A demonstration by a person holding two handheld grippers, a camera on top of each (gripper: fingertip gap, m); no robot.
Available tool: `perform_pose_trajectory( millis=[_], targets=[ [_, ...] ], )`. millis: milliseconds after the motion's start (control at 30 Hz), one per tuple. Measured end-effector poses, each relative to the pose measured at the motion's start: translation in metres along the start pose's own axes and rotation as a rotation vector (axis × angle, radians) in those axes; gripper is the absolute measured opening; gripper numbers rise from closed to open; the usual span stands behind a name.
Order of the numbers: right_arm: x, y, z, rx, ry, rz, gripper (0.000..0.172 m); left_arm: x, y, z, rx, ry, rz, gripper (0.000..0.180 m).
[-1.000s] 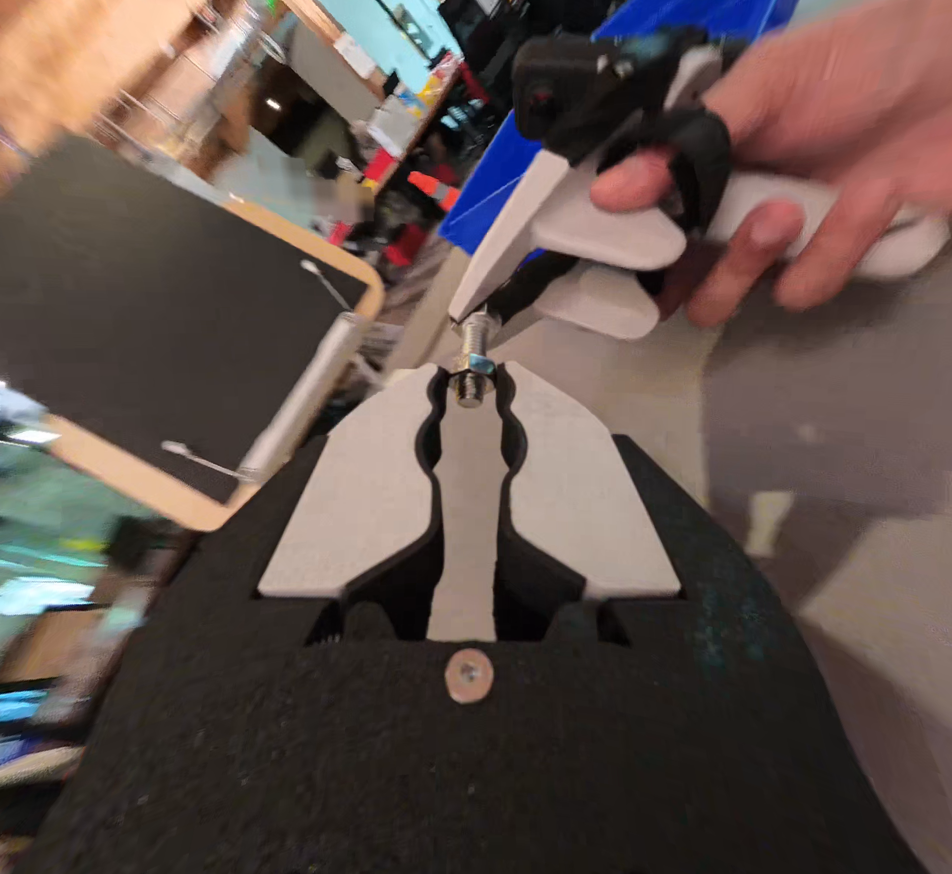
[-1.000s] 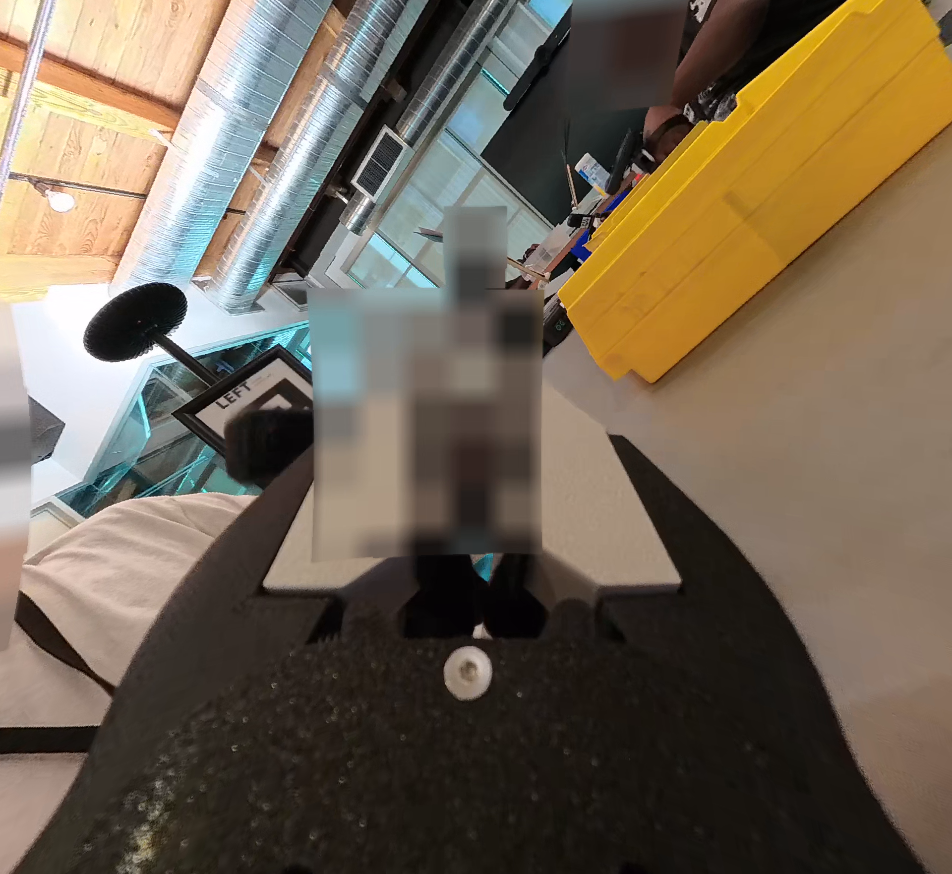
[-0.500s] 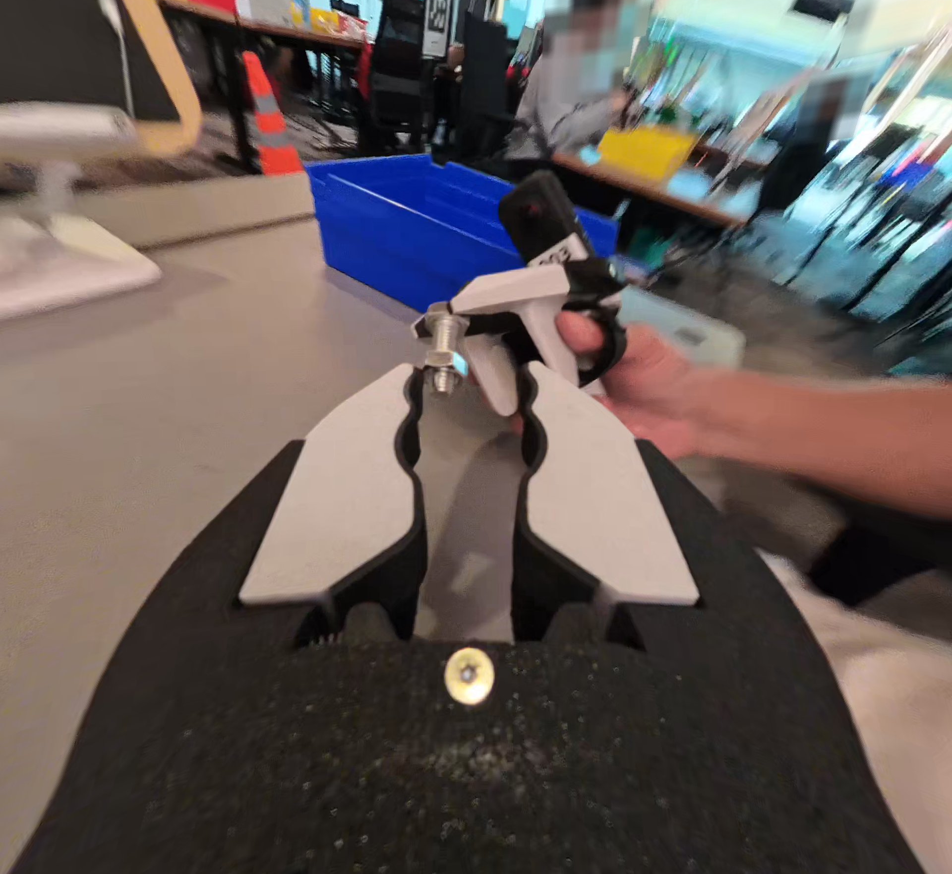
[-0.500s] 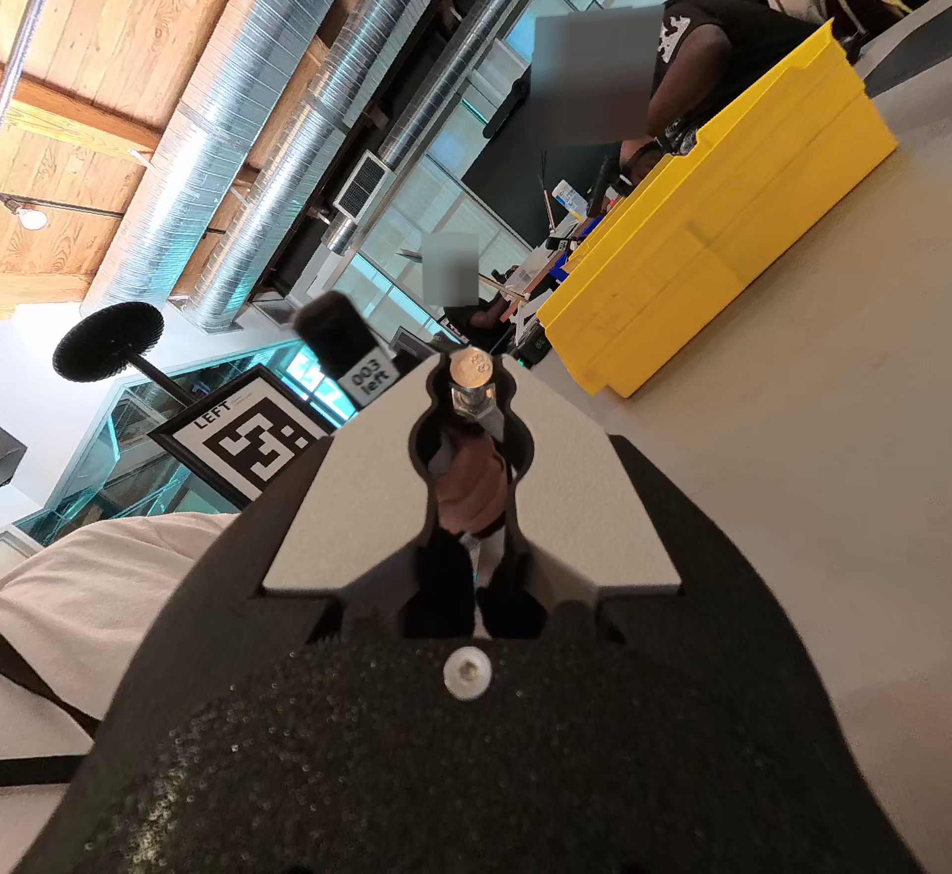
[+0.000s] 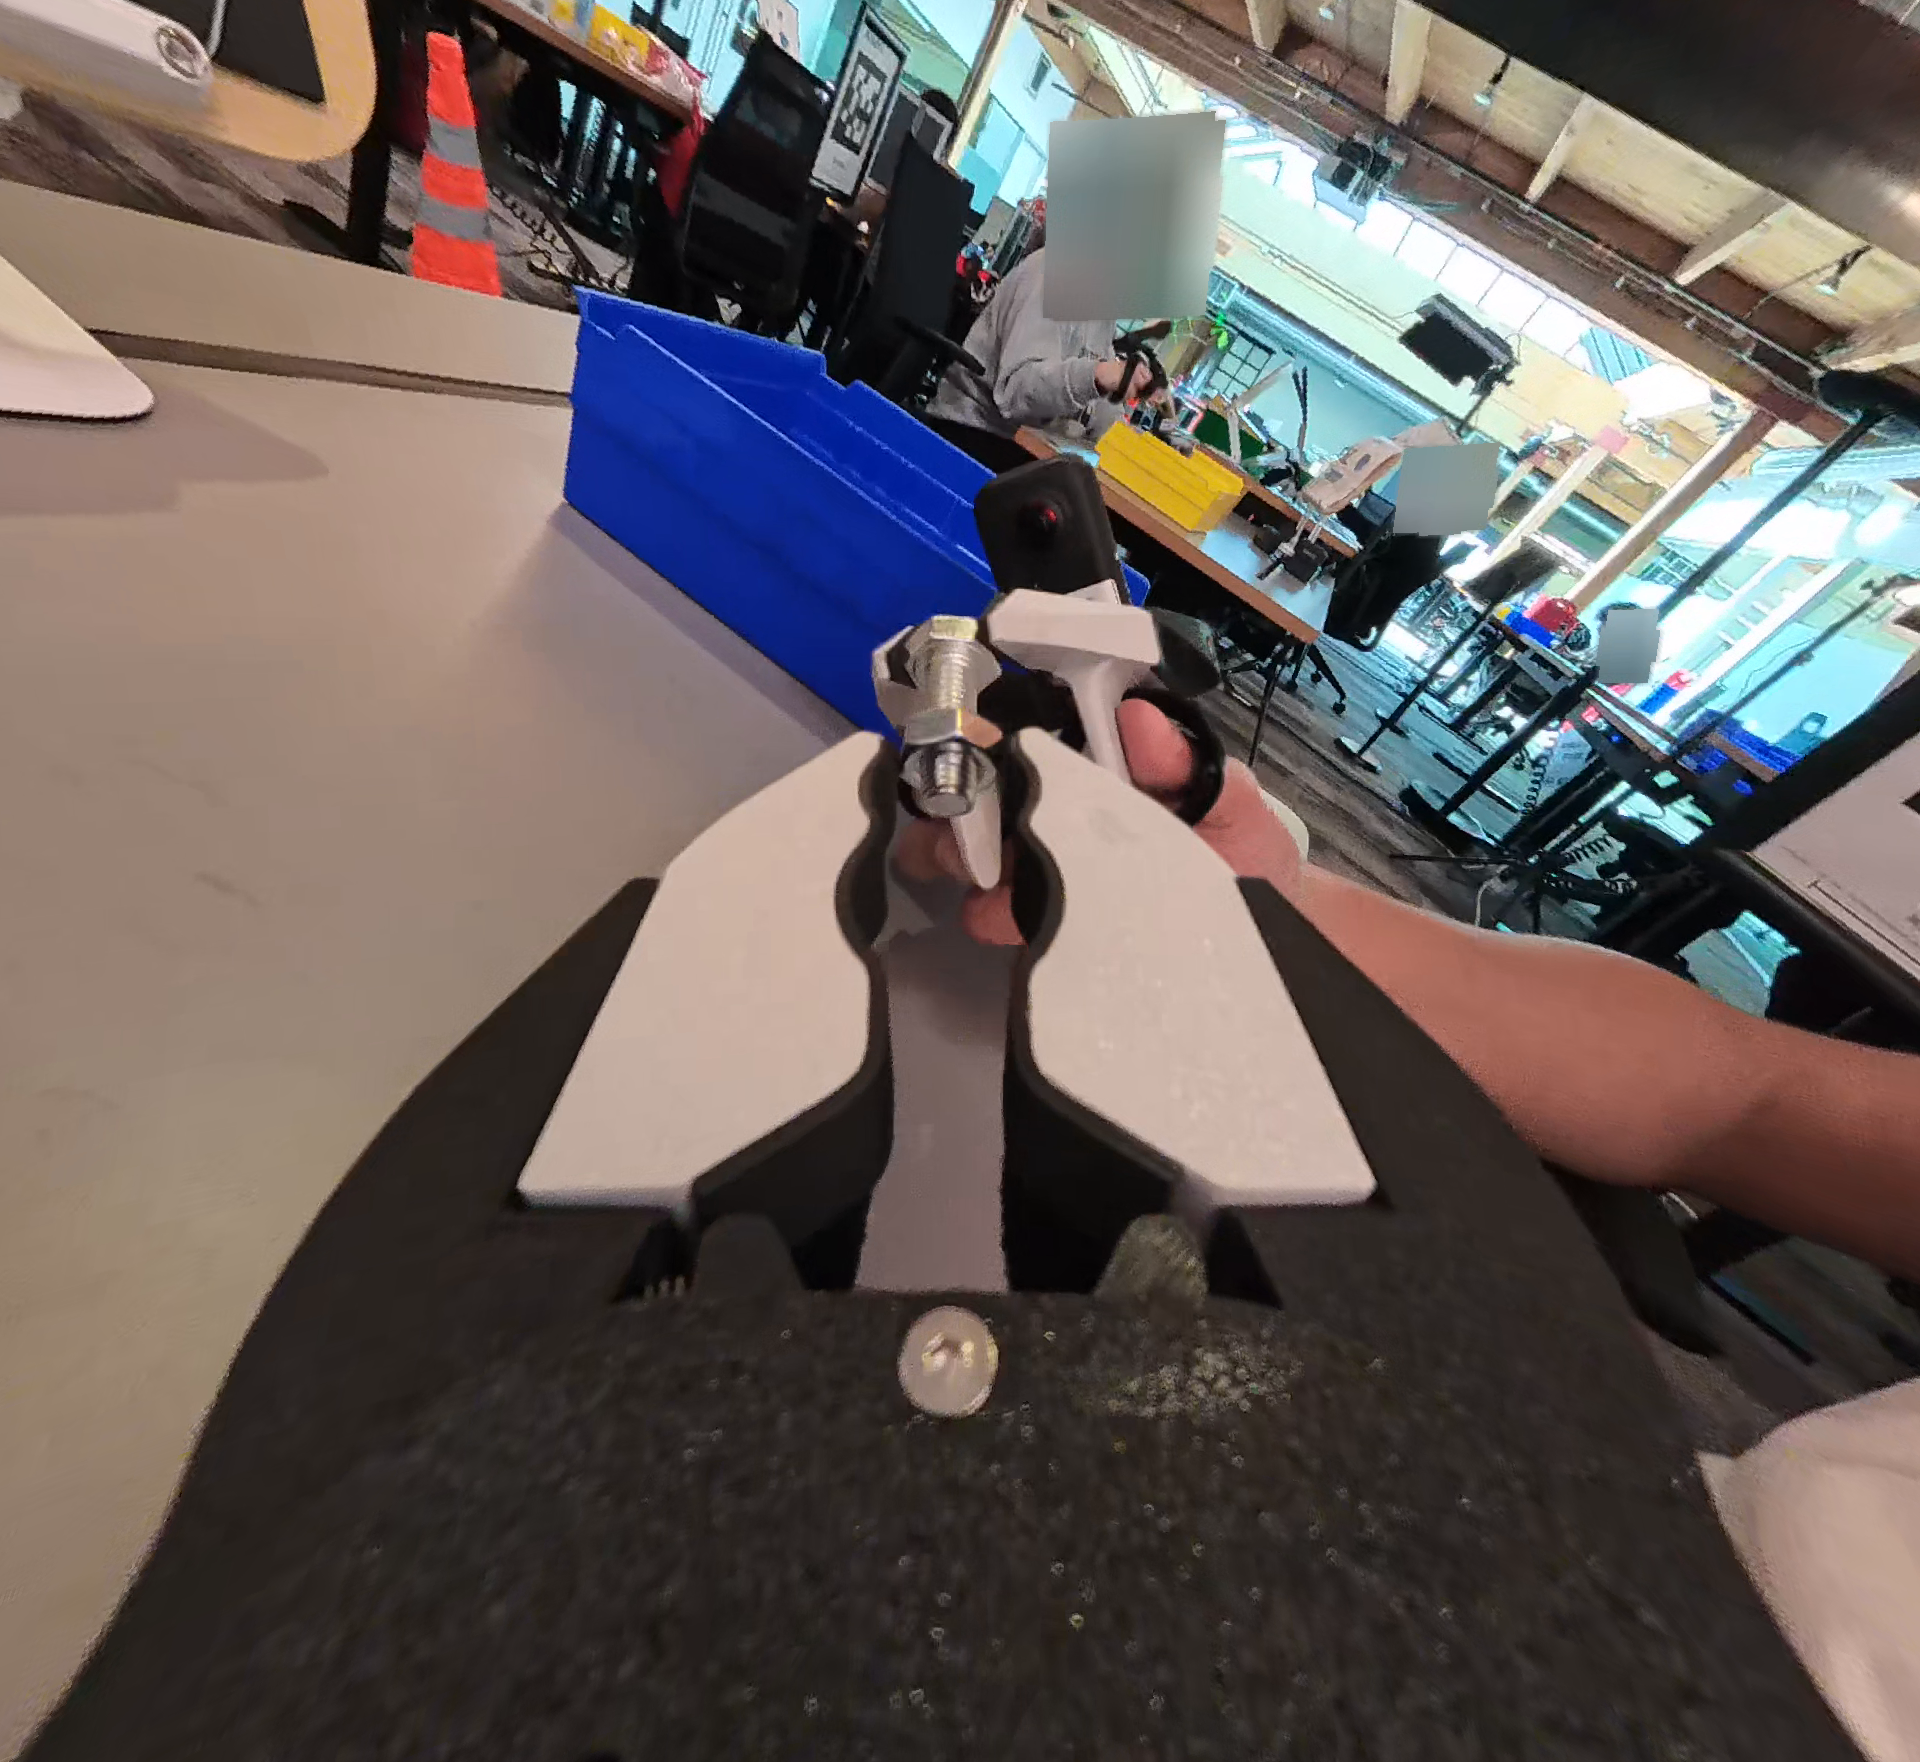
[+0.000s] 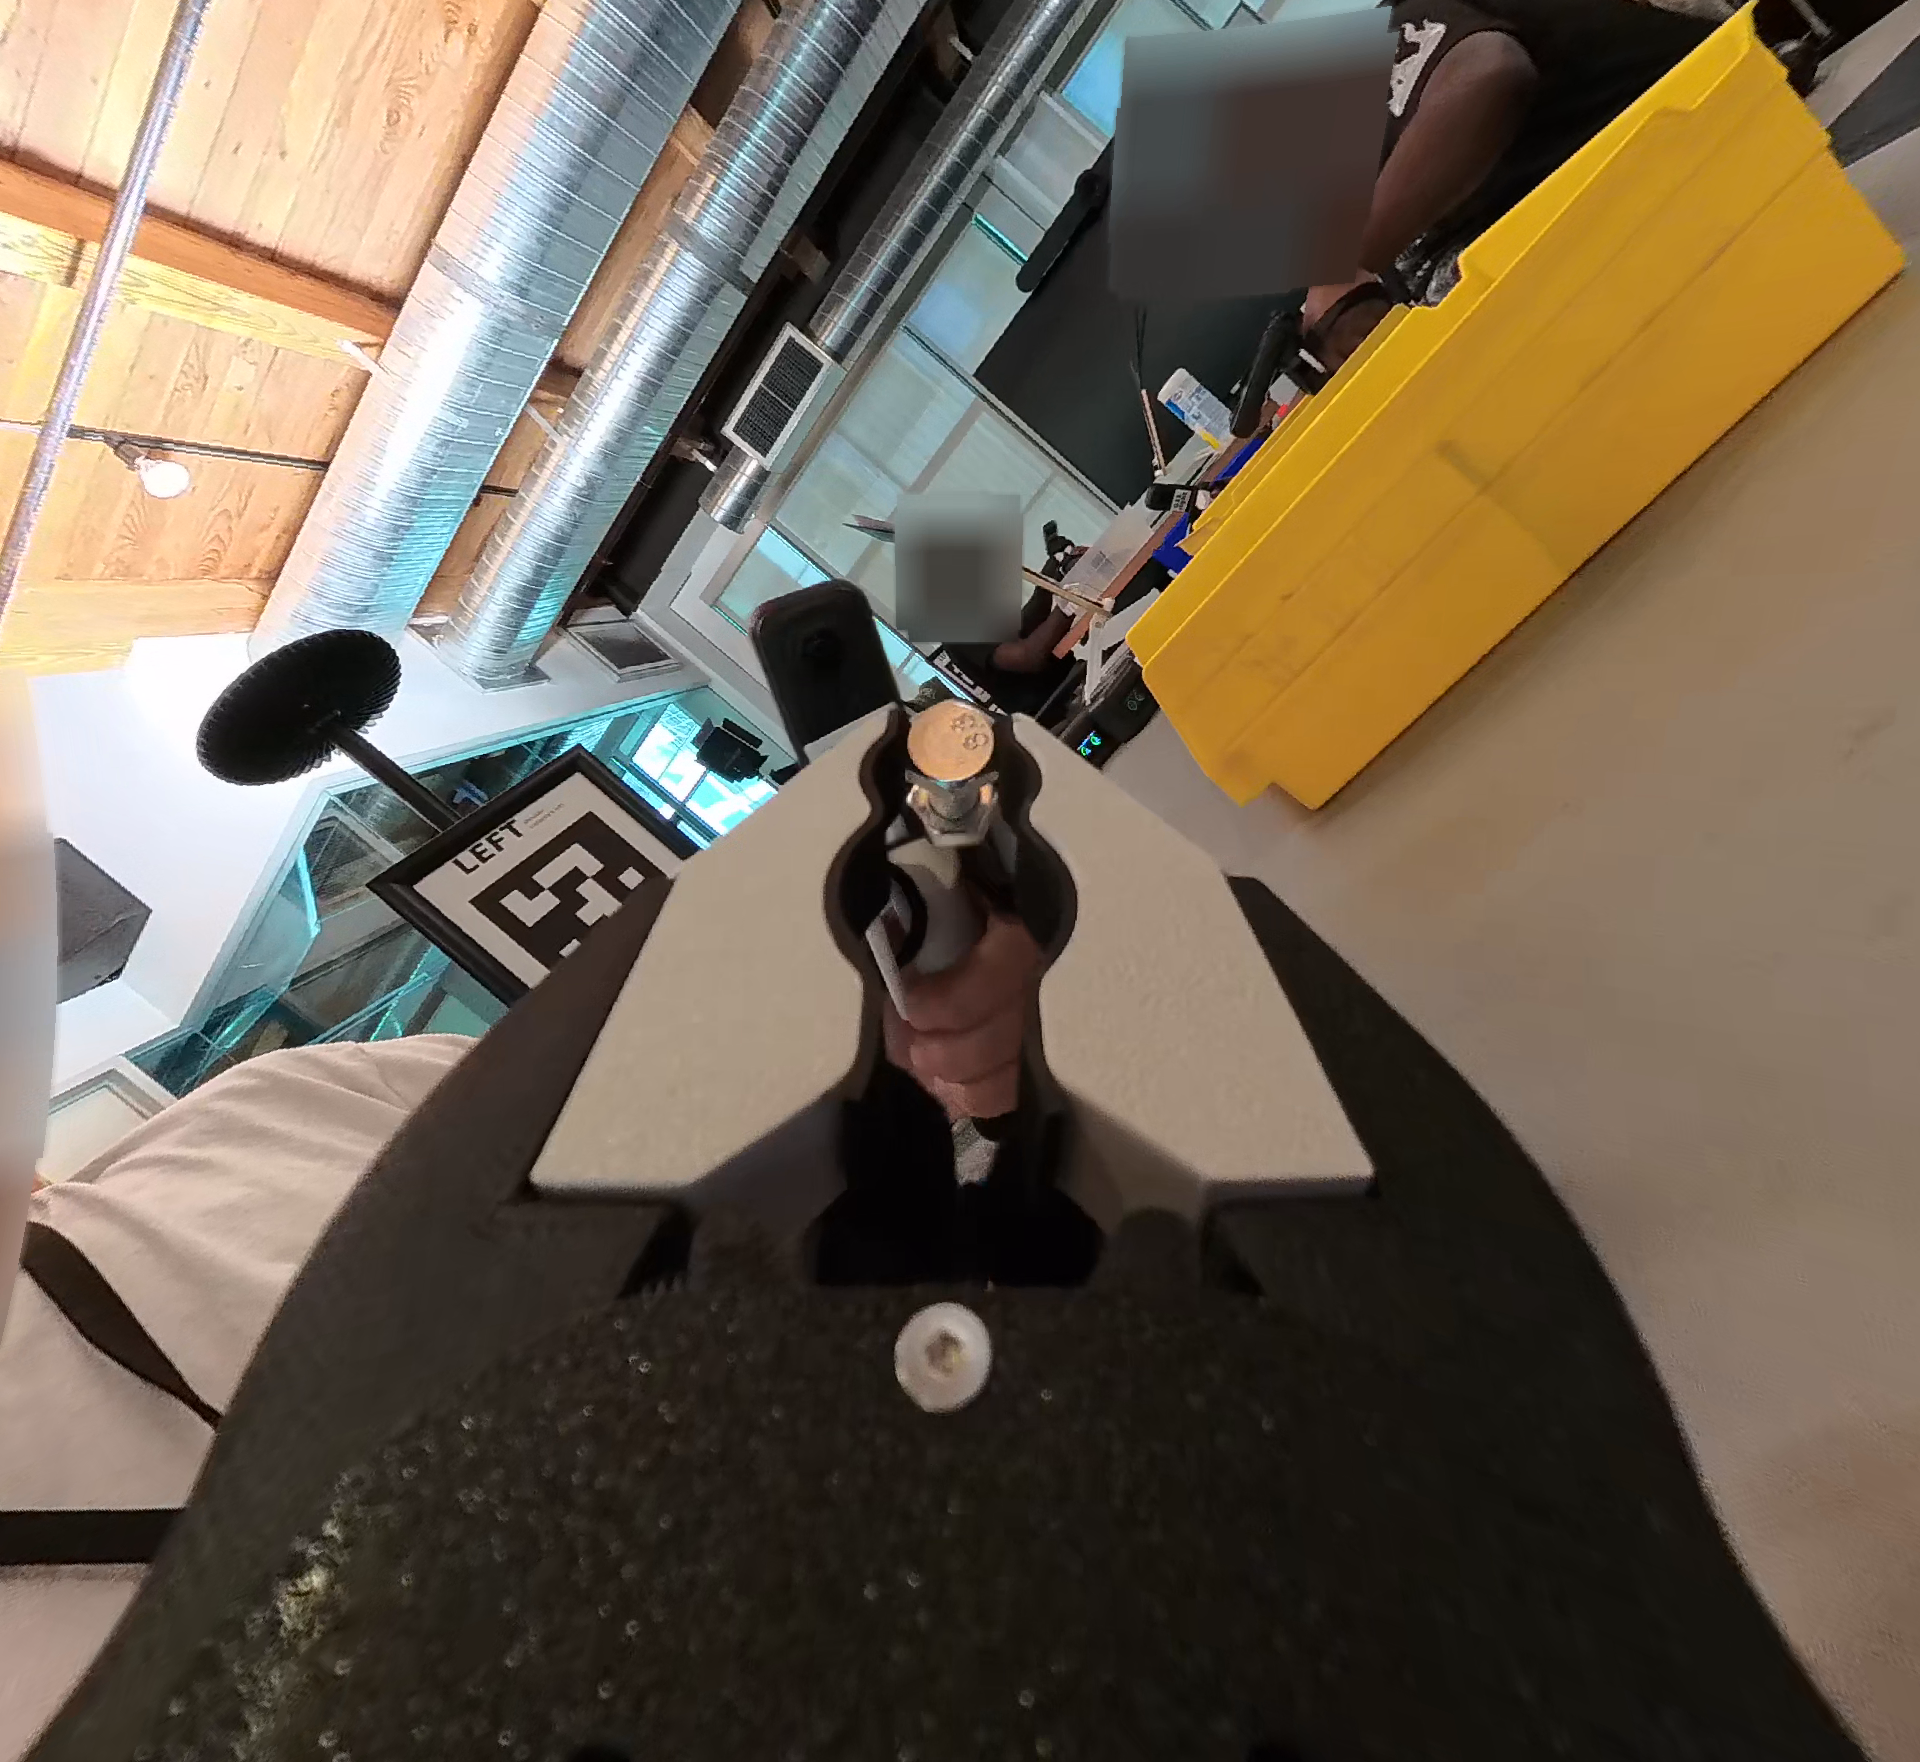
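A silver bolt is held in the air between the two grippers. My right gripper is shut on the bolt's hexagonal head; its white fingers and the hand holding it show in the left wrist view. A silver nut sits on the thread. My left gripper is shut on this nut at its fingertips, and the bolt's threaded end pokes in between its fingers. In the right wrist view the nut sits just under the head, with the left gripper's fingers behind it.
A blue bin stands on the grey table behind the grippers. A yellow bin stands on the table in the right wrist view. An orange cone, chairs, other tables and seated people are farther off. My two grippers' fingertips are within a few centimetres of each other.
My left gripper let go of the nut, opened wide, swung round and shut on the nut again. My right gripper kept its hold on the bolt head.
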State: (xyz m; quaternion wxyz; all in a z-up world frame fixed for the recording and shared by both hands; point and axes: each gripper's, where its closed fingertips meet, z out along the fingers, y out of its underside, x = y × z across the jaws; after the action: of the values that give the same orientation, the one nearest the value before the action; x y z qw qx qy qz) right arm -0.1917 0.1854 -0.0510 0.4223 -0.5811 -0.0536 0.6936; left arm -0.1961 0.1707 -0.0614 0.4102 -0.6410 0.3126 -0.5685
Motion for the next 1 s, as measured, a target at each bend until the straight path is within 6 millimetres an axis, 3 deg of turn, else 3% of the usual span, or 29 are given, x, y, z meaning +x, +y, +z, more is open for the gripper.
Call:
perform_pose_trajectory(
  millis=[300, 400, 533, 600, 633, 733, 900, 1000],
  targets=[
    [-0.003, 0.001, 0.0, -0.005, -0.009, -0.002, 0.017, 0.003, 0.008, 0.005, -0.06, 0.046, 0.023, 0.018],
    [-0.005, 0.005, 0.0, -0.045, -0.022, -0.004, 0.016, 0.003, 0.006, 0.001, -0.112, 0.068, 0.159, 0.016],
    [-0.007, 0.023, 0.0, -0.177, -0.005, -0.081, 0.017, -0.003, 0.007, -0.01, -0.202, 0.031, 0.674, 0.015],
    [-0.01, 0.028, 0.0, -0.215, -0.008, -0.11, 0.017, -0.008, 0.007, -0.014, -0.231, -0.036, 1.003, 0.012],
    [-0.012, 0.03, 0.001, -0.223, -0.02, -0.108, 0.017, -0.011, 0.005, -0.016, -0.236, -0.089, 1.163, 0.0],
    [-0.013, 0.031, 0.002, -0.213, -0.02, -0.08, 0.017, -0.013, -0.004, -0.019, -0.216, -0.216, 1.555, 0.0],
    [-0.013, 0.027, 0.003, -0.182, -0.026, -0.054, 0.017, -0.015, -0.01, -0.02, -0.208, -0.278, 1.526, 0.0],
    [-0.01, 0.025, 0.001, -0.179, -0.002, -0.089, 0.017, -0.031, -0.011, -0.02, -0.247, -0.323, 1.358, 0.008]
  ],
)
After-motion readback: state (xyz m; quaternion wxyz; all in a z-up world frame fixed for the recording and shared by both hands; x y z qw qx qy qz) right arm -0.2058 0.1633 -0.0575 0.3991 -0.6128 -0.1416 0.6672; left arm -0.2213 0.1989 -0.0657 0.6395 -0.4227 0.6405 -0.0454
